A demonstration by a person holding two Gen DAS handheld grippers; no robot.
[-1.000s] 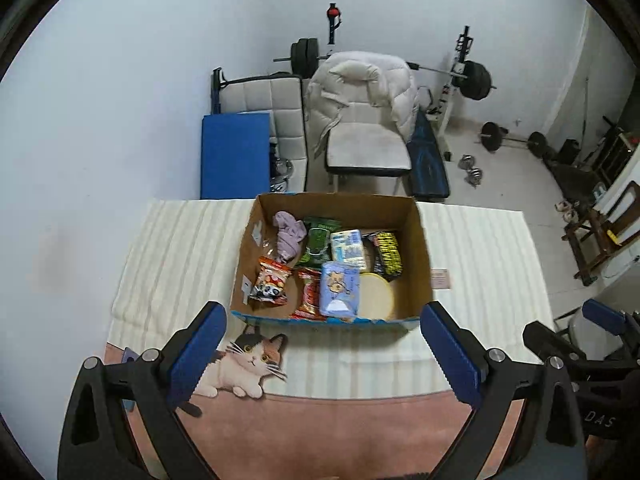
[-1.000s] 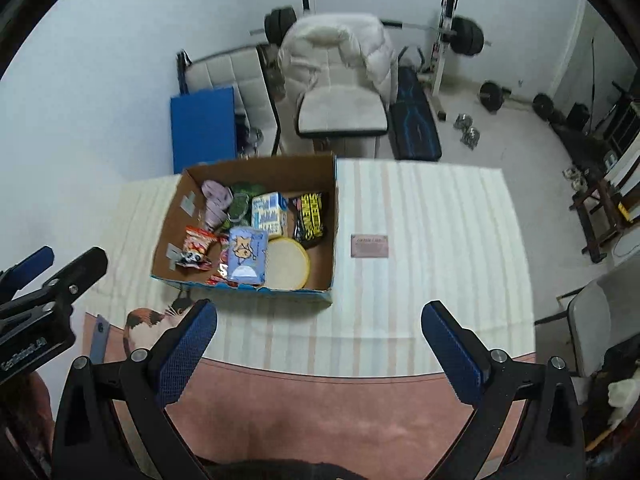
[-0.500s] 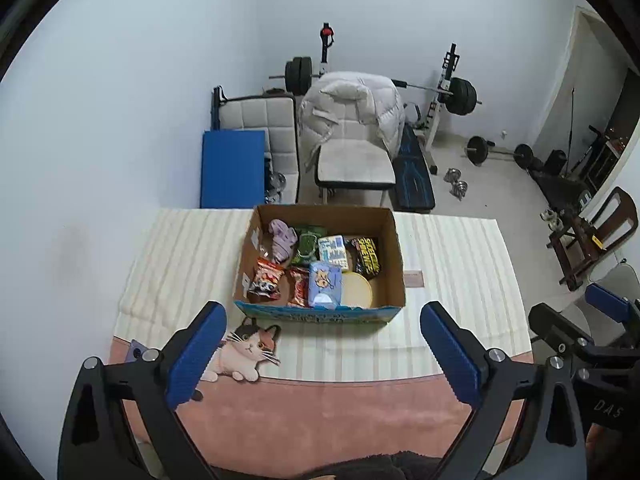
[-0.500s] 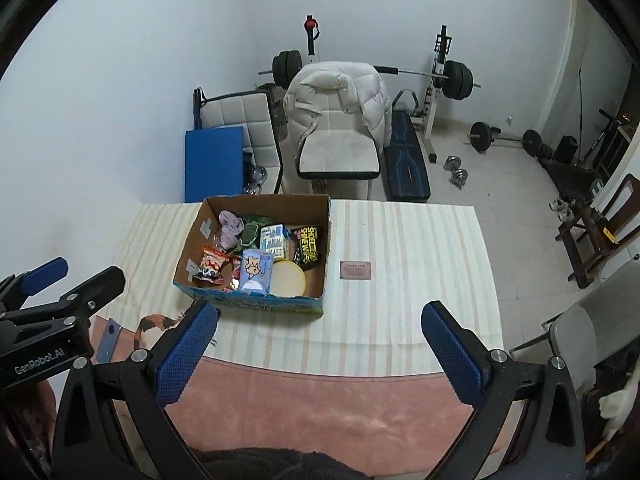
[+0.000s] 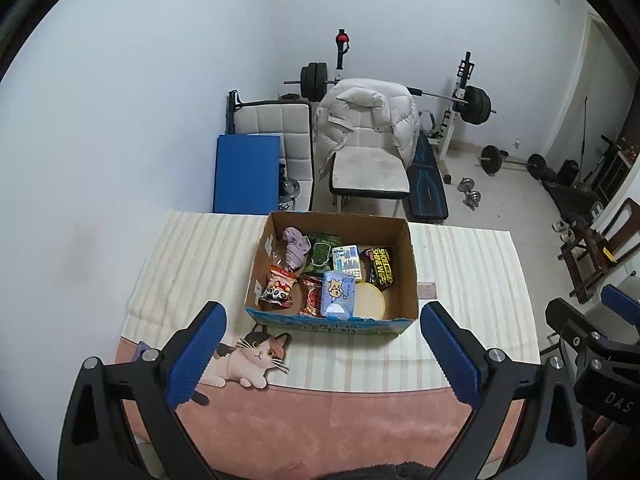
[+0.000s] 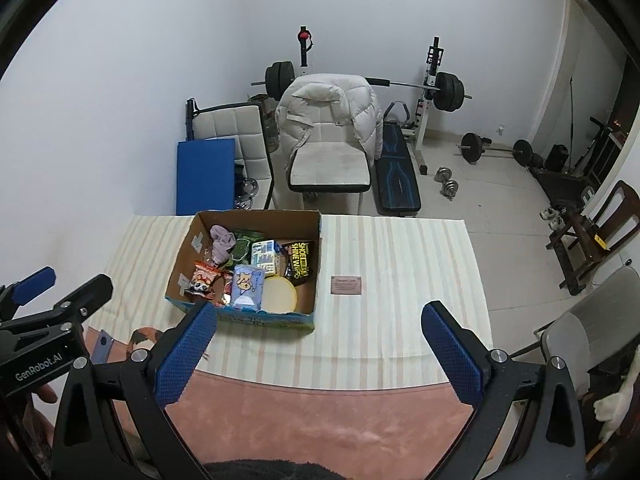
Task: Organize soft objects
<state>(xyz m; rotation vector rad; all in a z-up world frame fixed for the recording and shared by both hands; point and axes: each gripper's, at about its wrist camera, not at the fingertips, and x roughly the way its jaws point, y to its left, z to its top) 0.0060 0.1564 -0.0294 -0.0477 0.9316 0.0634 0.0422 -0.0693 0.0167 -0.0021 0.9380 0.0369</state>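
An open cardboard box (image 5: pixel 412 264) (image 6: pixel 318 240) stands on a striped cloth (image 5: pixel 468 272) (image 6: pixel 400 256) on the table. Inside lie a lilac cloth (image 5: pixel 296 246) (image 6: pixel 222 242), snack packets (image 5: pixel 280 290) (image 6: pixel 204 280), a blue tissue pack (image 5: pixel 339 294) (image 6: pixel 248 286), a black wipes pack (image 5: pixel 382 266) (image 6: pixel 302 260) and a pale round lid (image 5: pixel 370 300) (image 6: pixel 279 294). My left gripper (image 5: pixel 322 356) and right gripper (image 6: pixel 320 354) are both open and empty, high above the table's near edge, well short of the box.
A pink mat with a cat picture (image 5: pixel 248 356) covers the near table. A small card (image 6: pixel 346 284) lies right of the box. Behind the table are a chair with a white jacket (image 5: pixel 368 128), a blue pad (image 5: pixel 246 172), weights and a wooden chair (image 6: pixel 592 236).
Both grippers have pulled back and up from the box, which now looks smaller and farther. Both stay open and empty.
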